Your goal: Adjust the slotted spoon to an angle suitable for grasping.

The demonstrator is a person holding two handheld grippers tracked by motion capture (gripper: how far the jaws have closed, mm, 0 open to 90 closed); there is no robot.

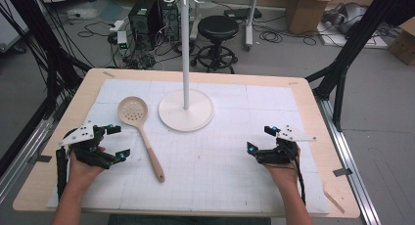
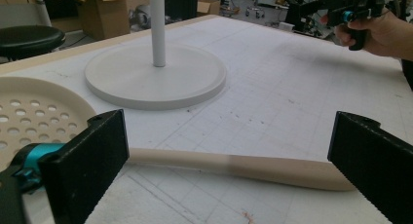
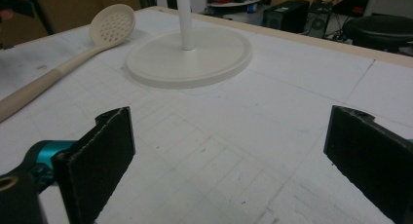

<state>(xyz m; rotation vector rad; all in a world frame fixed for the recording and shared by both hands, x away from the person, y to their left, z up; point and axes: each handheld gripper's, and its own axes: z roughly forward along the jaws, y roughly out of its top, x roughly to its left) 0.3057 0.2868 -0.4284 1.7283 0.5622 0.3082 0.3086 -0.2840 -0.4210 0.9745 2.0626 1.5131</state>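
Early stage, nothing grasped yet. Left tool [image 1: 117, 143] low over table [image 1: 293, 85], jaws wide apart, empty, aimed at spoon [image 1: 142, 129] handle just beside it; in left gripper view handle [image 2: 243, 165] lies across gap, untouched. Spoon flat on table, bowl near stand [image 1: 186, 110] base, well apart from hooks up top. Likely left: grip, lift, hang on stand. Right tool [image 1: 259, 139] low at right, jaws wide, empty, idle, pointing toward middle.

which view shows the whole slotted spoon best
The high view: the slotted spoon lies whole, bowl to handle end. The left gripper view crops it to part of the bowl and the handle; the right gripper view shows it small, its handle end cut off.
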